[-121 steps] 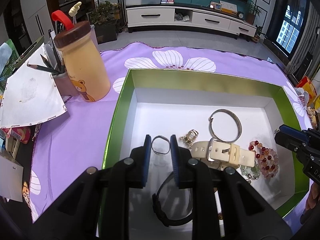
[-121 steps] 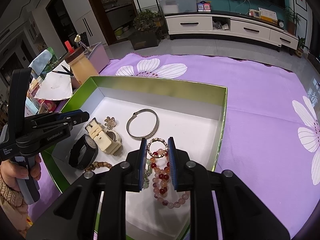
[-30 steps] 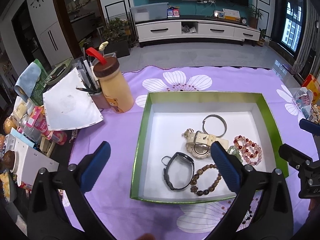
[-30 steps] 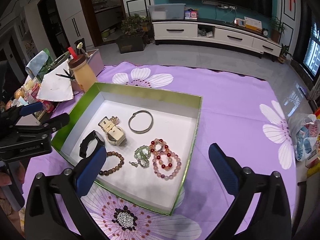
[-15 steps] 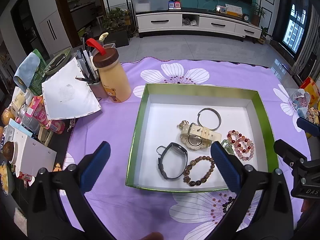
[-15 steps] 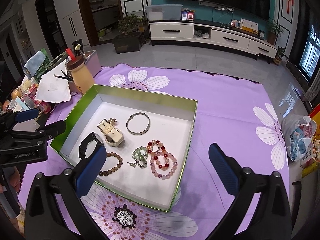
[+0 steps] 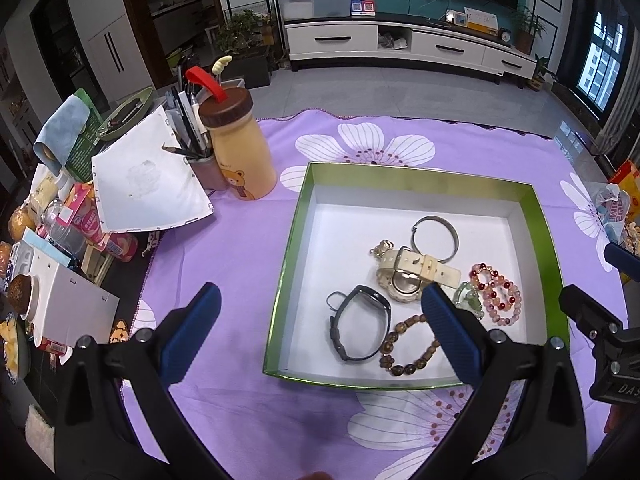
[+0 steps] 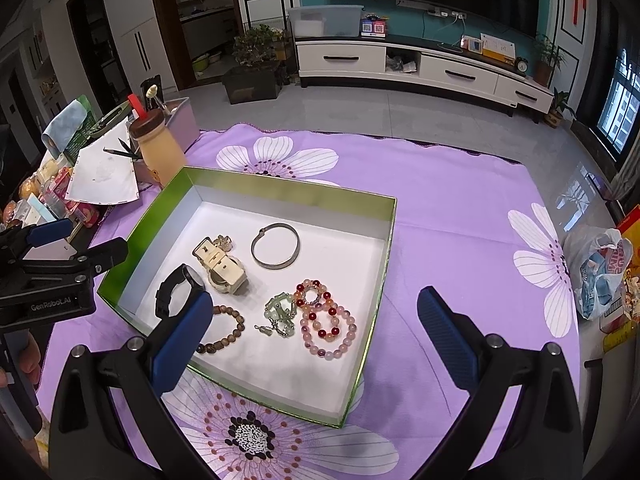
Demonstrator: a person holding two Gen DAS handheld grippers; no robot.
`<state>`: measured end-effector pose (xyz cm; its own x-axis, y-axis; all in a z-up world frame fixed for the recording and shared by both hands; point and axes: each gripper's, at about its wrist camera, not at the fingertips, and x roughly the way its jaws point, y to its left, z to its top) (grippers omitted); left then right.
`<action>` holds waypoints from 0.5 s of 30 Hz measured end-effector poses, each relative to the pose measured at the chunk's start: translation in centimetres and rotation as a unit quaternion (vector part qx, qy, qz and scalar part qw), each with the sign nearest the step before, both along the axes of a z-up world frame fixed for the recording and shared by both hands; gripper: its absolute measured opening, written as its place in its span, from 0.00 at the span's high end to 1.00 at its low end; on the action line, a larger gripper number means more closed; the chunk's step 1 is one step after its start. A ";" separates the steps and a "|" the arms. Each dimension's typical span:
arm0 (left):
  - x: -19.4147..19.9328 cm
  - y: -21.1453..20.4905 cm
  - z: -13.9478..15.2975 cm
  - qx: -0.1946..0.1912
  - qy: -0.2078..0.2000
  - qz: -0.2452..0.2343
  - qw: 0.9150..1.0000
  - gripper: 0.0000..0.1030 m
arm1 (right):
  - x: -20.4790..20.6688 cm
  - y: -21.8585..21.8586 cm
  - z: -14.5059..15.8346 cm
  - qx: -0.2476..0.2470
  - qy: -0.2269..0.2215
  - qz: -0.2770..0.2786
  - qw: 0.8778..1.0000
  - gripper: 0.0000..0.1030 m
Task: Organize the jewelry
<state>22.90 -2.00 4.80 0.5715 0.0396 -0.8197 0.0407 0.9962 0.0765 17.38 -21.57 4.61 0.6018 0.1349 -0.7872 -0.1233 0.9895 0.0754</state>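
A green box with a white floor (image 7: 297,216) (image 8: 384,248) lies on the purple flowered cloth. In it are a silver bangle (image 7: 436,237) (image 8: 275,251), a cream watch (image 7: 412,272) (image 8: 222,266), a black watch (image 7: 358,328) (image 8: 176,289), a brown bead bracelet (image 7: 408,346) (image 8: 224,330), a green bead piece (image 8: 280,314) and red and pink bead bracelets (image 7: 496,294) (image 8: 326,326). My left gripper (image 7: 320,330) is open and empty, held high over the box's near left edge. My right gripper (image 8: 312,336) is open and empty above the box's near right part.
A yellow bear bottle (image 7: 240,152) (image 8: 158,146), a pen cup (image 7: 200,164), white paper (image 7: 148,184) and snack packets (image 7: 80,224) crowd the table's left side. A plastic bag (image 8: 600,268) lies at the right edge.
Both grippers opened wide and pulled up and back from the box; the jewelry they were close over now lies in the box. In the last half second they barely moved.
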 end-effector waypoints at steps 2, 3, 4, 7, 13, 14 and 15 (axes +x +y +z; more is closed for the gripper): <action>0.0 0.1 0.0 0.001 -0.001 0.001 1.000 0.02 | 0.0 0.0 0.0 -0.001 0.000 0.000 1.000 0.01; 0.0 0.1 0.0 0.001 -0.001 0.002 1.000 0.02 | 0.0 0.1 0.0 -0.002 0.000 -0.001 1.000 0.01; 0.0 0.2 0.0 0.001 -0.001 0.003 1.000 0.02 | 0.0 0.1 0.0 -0.002 0.001 -0.002 1.000 0.01; 0.0 0.2 0.0 0.003 -0.001 0.007 1.000 0.02 | -0.1 0.1 0.1 -0.003 0.002 -0.004 1.000 0.01; -0.1 0.2 -0.1 0.006 0.002 0.010 1.000 0.02 | -0.1 0.1 0.1 -0.003 0.002 -0.004 1.000 0.01; -0.1 0.2 -0.1 0.007 0.002 0.011 1.000 0.02 | -0.2 0.1 0.1 -0.004 0.002 -0.004 1.000 0.01; -0.1 0.2 -0.2 0.008 0.003 0.012 1.000 0.02 | -0.2 0.2 0.2 -0.004 0.002 -0.004 1.000 0.01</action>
<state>22.78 -1.82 4.64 0.5654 0.0667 -0.8221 0.0179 0.9955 0.0931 17.18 -21.40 4.79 0.5997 0.1235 -0.7907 -0.1154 0.9910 0.0673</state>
